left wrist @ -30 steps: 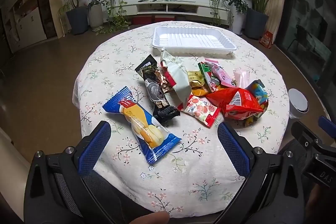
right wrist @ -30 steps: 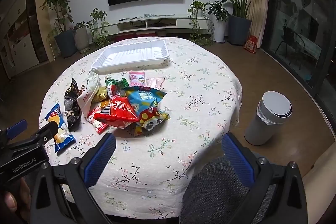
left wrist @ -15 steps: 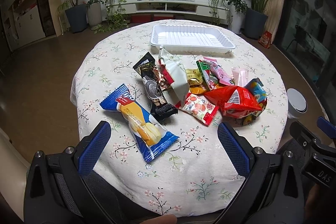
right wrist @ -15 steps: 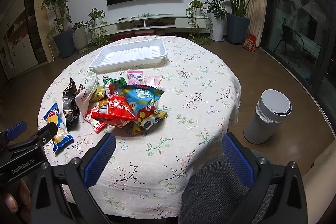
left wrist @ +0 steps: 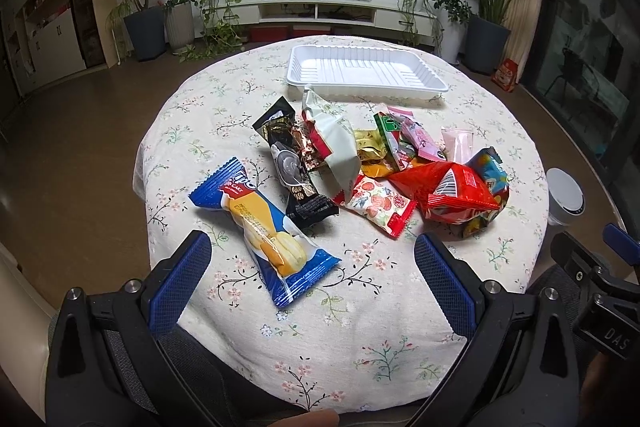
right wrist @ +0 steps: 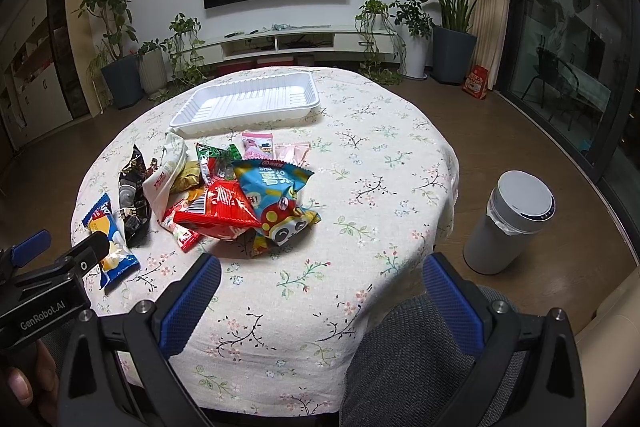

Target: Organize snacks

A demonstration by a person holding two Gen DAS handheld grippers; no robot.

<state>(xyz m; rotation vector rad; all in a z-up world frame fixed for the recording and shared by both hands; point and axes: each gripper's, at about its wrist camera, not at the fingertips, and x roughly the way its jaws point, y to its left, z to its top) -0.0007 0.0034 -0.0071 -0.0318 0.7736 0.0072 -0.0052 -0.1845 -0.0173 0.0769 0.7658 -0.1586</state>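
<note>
Floral cloth covered the round table [left wrist: 248,311], where the snack packets [right wrist: 224,191] lay heaped near the middle, short of the bare white tray [left wrist: 366,73] at the far side. Nearest, apart from the heap, lay a blue cake packet [left wrist: 262,233]. Both the left gripper [left wrist: 312,279] and right gripper [right wrist: 320,301] hovered spread wide, holding nothing. On the floor to the right stood a grey bin [right wrist: 510,223].
</note>
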